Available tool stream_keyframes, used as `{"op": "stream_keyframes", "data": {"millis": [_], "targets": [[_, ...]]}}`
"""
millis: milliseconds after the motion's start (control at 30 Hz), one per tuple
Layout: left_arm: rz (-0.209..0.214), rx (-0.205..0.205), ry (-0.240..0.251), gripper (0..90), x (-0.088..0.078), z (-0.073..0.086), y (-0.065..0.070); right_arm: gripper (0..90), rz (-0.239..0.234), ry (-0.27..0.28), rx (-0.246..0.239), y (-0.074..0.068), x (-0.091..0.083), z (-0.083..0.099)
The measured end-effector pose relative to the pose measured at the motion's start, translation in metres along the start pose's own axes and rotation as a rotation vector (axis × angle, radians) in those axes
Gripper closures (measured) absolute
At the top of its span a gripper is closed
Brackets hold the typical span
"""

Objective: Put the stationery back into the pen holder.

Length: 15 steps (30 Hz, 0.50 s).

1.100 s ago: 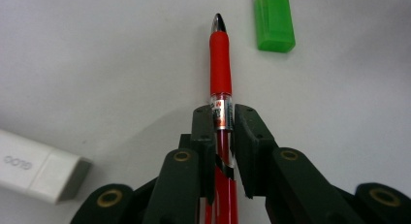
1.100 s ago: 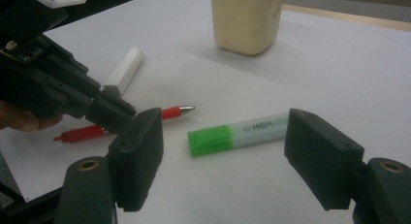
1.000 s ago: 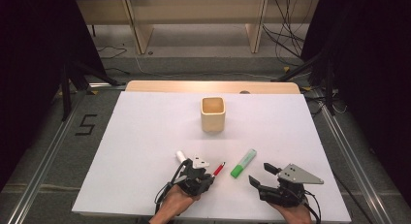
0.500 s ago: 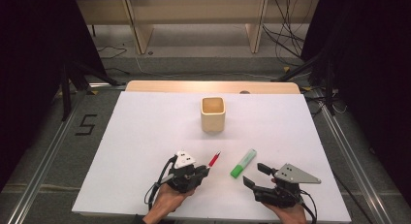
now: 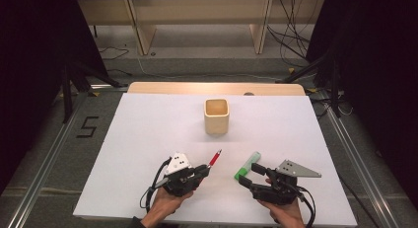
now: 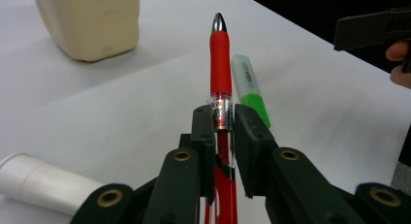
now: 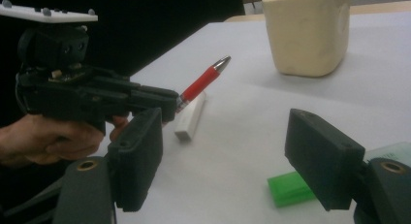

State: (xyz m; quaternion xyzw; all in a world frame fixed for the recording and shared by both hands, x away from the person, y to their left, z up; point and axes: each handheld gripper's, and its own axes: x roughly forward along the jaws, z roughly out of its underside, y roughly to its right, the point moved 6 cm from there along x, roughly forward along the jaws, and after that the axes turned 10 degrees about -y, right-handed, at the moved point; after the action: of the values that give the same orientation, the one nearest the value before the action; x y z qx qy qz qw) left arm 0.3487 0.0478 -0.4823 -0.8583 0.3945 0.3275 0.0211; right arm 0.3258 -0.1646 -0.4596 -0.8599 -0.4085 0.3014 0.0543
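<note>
My left gripper (image 5: 202,170) is shut on a red pen (image 5: 215,159) and holds it off the white table, tip slanting up toward the cream cup (image 5: 217,116). In the left gripper view the jaws (image 6: 224,123) clamp the pen (image 6: 220,64) at its clear band. A green highlighter (image 5: 248,165) lies flat on the table to its right. My right gripper (image 5: 250,174) rests open just behind the highlighter's near end. In the right gripper view (image 7: 230,156) nothing sits between the pads, and the highlighter (image 7: 290,188) lies low beside the right jaw.
A white cylindrical marker (image 7: 190,115) lies on the table below the left gripper, also seen as a white marker (image 6: 34,183) at the lower left. The white table top (image 5: 148,124) spreads wide around the cup. A wooden strip (image 5: 172,88) runs along its far edge.
The left gripper has shifted a little to the left and risen with the red pen, whose tip now points higher. The white marker has slipped under the left gripper. The right gripper has stayed put.
</note>
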Motion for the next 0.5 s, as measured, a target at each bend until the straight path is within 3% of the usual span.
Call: {"op": "stream_keyframes", "data": {"millis": [100, 500], "targets": [[0.004, 0.002, 0.014, 78.8, 0.000, 0.000, 0.003, 30.6, -0.012, 0.000, 0.001, -0.002, 0.005, -0.002], [0.010, 0.006, 0.070, 78.8, 0.000, 0.000, 0.006, 35.0, -0.085, 0.016, 0.086, -0.005, 0.029, -0.015]]}}
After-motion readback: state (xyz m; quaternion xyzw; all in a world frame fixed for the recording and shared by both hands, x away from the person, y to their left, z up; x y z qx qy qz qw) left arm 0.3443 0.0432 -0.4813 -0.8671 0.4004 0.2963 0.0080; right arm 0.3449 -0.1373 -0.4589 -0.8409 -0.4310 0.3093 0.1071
